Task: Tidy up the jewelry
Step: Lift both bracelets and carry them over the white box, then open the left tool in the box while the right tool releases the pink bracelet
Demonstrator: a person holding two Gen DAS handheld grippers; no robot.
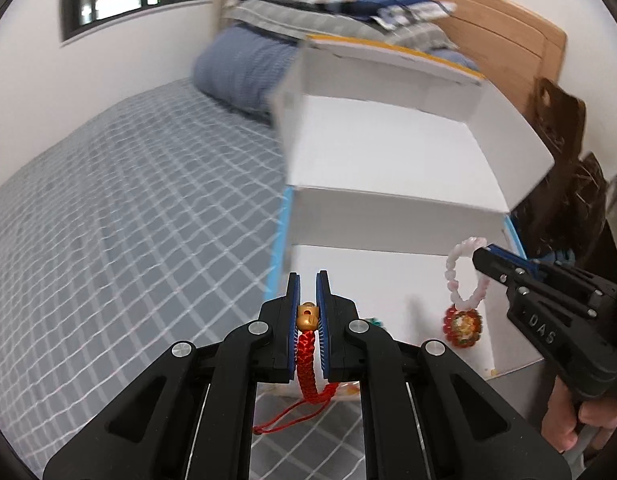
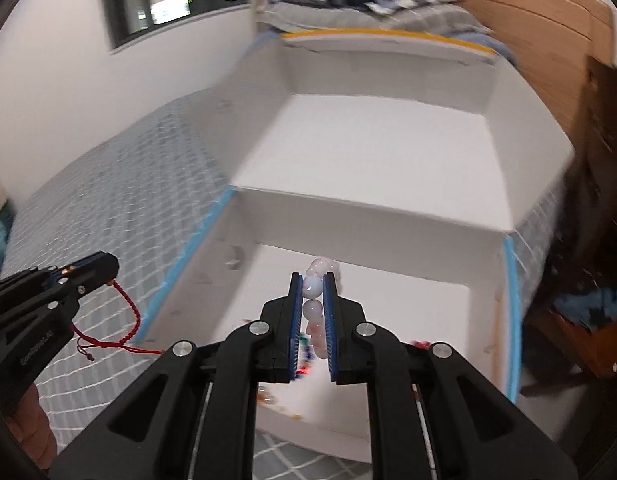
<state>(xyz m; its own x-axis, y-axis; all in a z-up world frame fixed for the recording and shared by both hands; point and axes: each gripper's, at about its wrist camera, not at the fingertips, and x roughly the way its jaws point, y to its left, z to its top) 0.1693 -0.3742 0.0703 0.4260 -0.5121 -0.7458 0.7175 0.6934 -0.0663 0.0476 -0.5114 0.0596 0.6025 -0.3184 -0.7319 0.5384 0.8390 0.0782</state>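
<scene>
Left gripper [image 1: 307,284]: pressed together on red cord [image 1: 306,354], gold bead showing between the pads, tails dangling below.
Right gripper [image 2: 312,282]: pinching pink bracelet [image 2: 313,286] by a bead; loop hanging beneath with a red charm [image 1: 461,326].
Box [image 1: 388,216]: white, open, on the bed [image 1: 128,200] near the right edge, lid propped toward the headboard.
Cord place: held near the box's left front corner.
Bracelet place: held above the box's near compartment, toward its right wall.
Risk, cord: likely snag of loose tails on the box rim during lowering.
Risk, bracelet: possible slip, round bead between flat pads; swinging charm may tangle with pieces on the box floor.
Pose: both grippers level, pointing toward the headboard, left low at the rim, right alongside.
</scene>
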